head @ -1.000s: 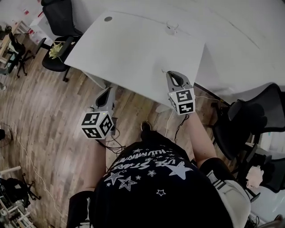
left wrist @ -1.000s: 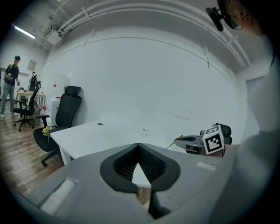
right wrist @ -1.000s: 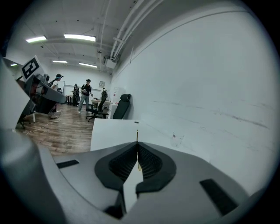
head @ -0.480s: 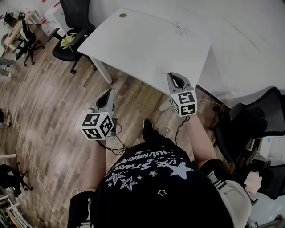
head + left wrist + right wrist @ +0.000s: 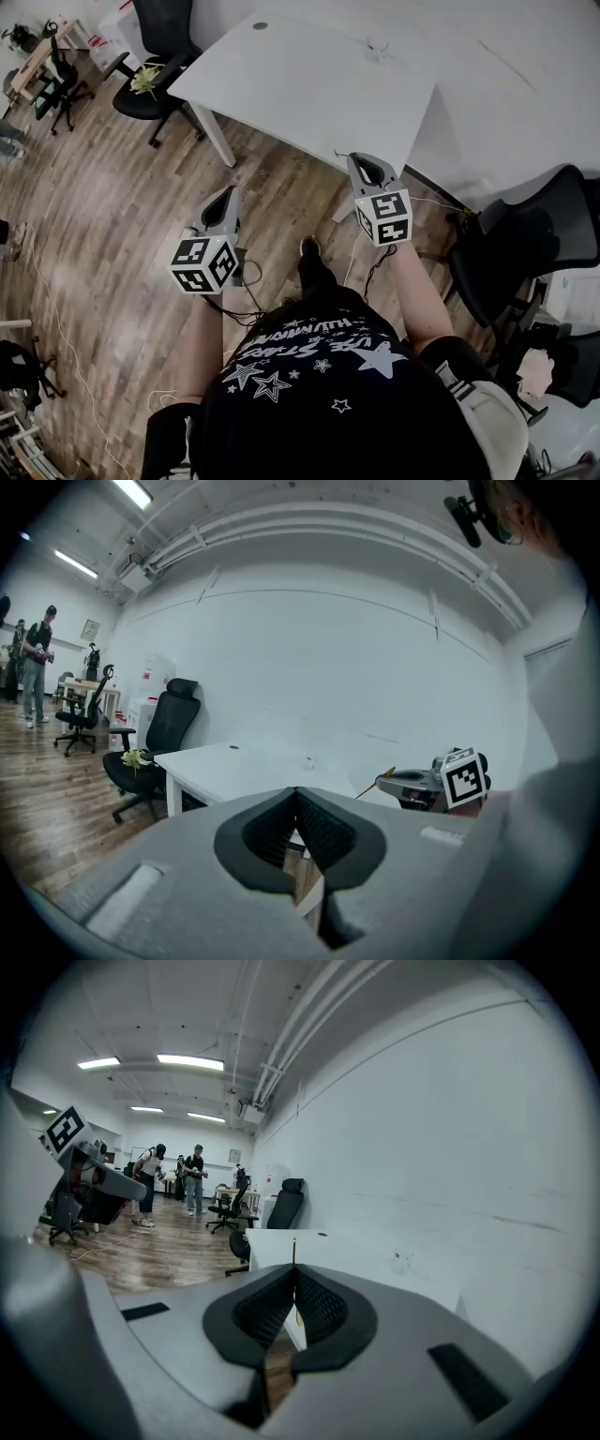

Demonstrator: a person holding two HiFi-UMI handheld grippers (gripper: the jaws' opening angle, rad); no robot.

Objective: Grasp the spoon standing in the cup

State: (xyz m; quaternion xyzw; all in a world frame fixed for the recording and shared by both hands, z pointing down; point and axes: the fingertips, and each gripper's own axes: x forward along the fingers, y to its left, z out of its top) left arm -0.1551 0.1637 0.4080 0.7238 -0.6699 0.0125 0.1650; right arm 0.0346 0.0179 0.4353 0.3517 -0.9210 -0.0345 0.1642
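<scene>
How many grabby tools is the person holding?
2. The left tool hangs over the wooden floor; the right tool is by the white table's edge, pinching a thin gold stick.

white table (image 5: 309, 84) | black chair (image 5: 161, 26) beside it | second black chair (image 5: 525, 246) | wooden floor (image 5: 94, 234)

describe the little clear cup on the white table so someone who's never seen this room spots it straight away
Find the white table that stands beside the white wall. Near its far edge, by the wall, stands a small clear cup. It is the only upright thing on the top; the dark round spot at the far left corner lies flat.
</scene>
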